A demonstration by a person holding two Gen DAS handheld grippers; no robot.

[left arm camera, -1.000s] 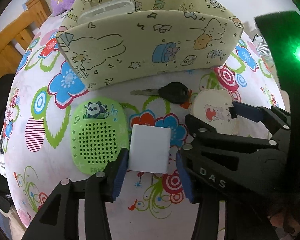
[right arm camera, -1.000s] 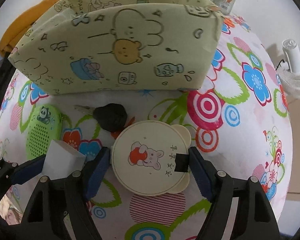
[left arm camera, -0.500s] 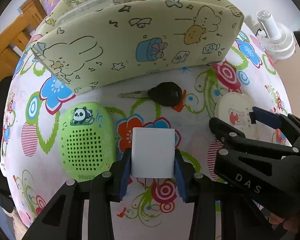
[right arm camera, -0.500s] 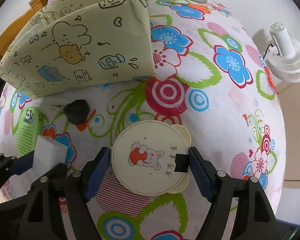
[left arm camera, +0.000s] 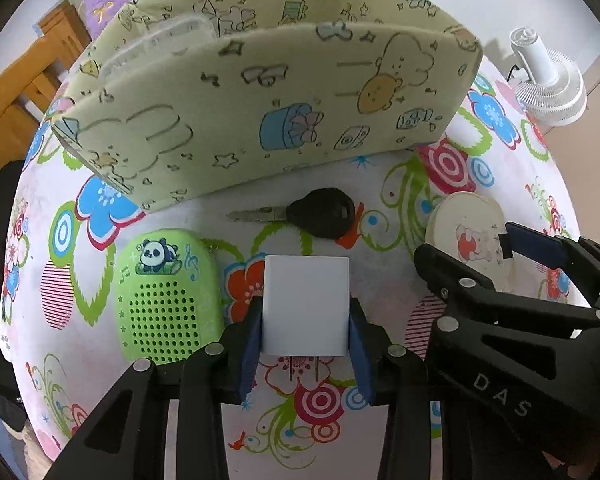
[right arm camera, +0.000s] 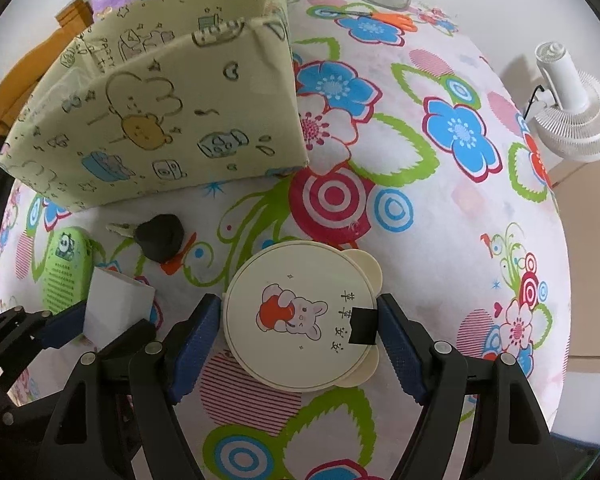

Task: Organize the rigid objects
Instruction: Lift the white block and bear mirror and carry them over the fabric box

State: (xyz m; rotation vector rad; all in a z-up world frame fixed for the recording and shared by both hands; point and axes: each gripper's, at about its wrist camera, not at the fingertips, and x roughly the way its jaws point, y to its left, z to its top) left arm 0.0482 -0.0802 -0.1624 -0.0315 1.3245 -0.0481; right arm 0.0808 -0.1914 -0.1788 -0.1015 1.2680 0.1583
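A white plug adapter sits clamped in the left claw, seemingly lifted just above the floral desk. The right claw grips a round cream compact. A key and green speaker lie nearby. Pickup looks done; next, each piece needs carrying over the fabric organizer wall.

the left gripper clamps a white plug adapter, beside a green panda speaker, black key and fabric organizer.
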